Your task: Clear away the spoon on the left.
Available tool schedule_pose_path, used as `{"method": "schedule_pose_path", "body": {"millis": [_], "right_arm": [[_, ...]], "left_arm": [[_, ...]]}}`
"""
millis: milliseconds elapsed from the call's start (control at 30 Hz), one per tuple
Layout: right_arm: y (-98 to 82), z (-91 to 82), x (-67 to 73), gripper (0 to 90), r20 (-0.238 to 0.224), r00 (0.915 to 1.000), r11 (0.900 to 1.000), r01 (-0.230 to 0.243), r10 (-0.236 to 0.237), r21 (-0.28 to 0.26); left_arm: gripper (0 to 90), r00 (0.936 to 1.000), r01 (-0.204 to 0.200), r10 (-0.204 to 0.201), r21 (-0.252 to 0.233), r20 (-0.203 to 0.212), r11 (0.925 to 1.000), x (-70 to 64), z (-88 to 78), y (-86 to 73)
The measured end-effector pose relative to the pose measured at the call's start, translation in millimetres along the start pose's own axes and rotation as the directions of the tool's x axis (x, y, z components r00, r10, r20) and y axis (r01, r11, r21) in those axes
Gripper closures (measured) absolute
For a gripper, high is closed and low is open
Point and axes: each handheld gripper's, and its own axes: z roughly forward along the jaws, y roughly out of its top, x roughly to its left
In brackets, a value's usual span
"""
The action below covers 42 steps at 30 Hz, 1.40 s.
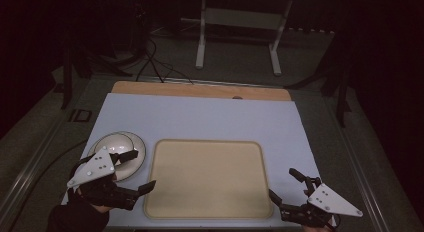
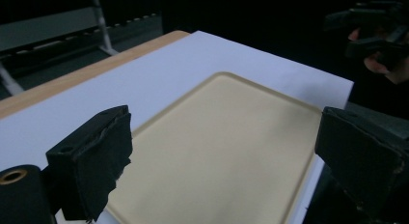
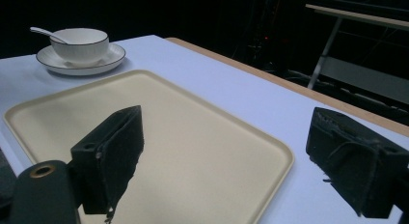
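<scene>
A beige tray lay flat on the pale blue table cover, near the person's edge and roughly centred between the 2 hand-held tools. Nothing rested on it.

The left gripper hovered at the tray's left side, its jaws spread wide and holding nothing — 1 jaw reached over the bowl, the other pointed toward the tray's near left corner. In the left gripper view both black jaws stood far apart, with the tray spread out between them and the right gripper dim at the far corner.

A white bowl with a dark rim sat on a matching saucer, a spoon leaning inside it. This set stood just beside the tray's left edge, apart from it; from the high view the saucer was partly hidden under the left gripper's grey plate.

The right gripper was also released, jaws well apart and empty, low at the table's near right corner just beside the tray's right edge. In the right gripper view its jaws framed the tray — the left one over the tray surface, the right one over bare table cover.

A wooden strip ran along the table's far edge.
</scene>
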Motion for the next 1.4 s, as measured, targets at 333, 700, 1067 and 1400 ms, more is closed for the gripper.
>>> {"method": "schedule_pose_path", "body": {"millis": [333, 700, 1067, 1400], "right_arm": [[-0.2, 0.1, -0.7, 13.0, -0.003, 1.0000, 1.000, -0.002, 0.002, -0.002], [-0.4, 0.6, -0.2, 13.0, -0.001, 1.0000, 1.000, -0.001, 0.001, 0.003], [-1.0, 0.8, -0.5, 13.1, 0.001, 1.0000, 1.000, -0.005, 0.005, 0.007], [-1.1, 1.5, 0.0, 13.1, 0.003, 1.0000, 1.000, -0.002, 0.002, 0.013]], "left_arm": [[8.7, 0.9979, 0.028, -0.028, -0.004, -0.058, 0.9996, 18.4, -9.5, 6.4], [10.5, 0.9891, 0.059, -0.059, -0.006, -0.135, 0.9983, 31.2, -24.9, 5.5], [13.2, 0.9569, 0.154, -0.157, -0.030, -0.244, 0.9876, 50.4, -47.8, -12.9], [15.7, 0.9051, 0.273, -0.269, -0.034, -0.330, 0.9614, 63.4, -60.2, -35.4]]}}
